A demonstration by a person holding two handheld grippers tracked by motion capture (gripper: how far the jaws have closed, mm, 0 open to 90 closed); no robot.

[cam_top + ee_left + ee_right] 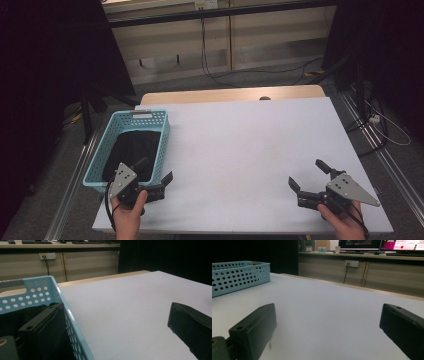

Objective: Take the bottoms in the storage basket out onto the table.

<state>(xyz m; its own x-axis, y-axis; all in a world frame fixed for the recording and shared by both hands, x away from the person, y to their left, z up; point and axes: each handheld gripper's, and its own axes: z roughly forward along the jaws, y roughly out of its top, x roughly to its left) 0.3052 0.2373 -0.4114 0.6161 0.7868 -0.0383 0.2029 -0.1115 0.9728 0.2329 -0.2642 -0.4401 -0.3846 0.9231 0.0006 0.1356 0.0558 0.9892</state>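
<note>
Left gripper (154, 169) wide, straddling near right wall of basket (163, 131) holding black cloth (132, 148). Right gripper (308, 174) wide, near right on table (250, 150), empty.

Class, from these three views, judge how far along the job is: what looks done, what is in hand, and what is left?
Done: a black cloth lies inside the blue basket at the table's left. In hand: nothing; the left tool is open, its jaws straddling the basket's near right wall, and the right tool is open over the bare white table. Left: seemingly little, since nothing loose lies on the table.
</note>
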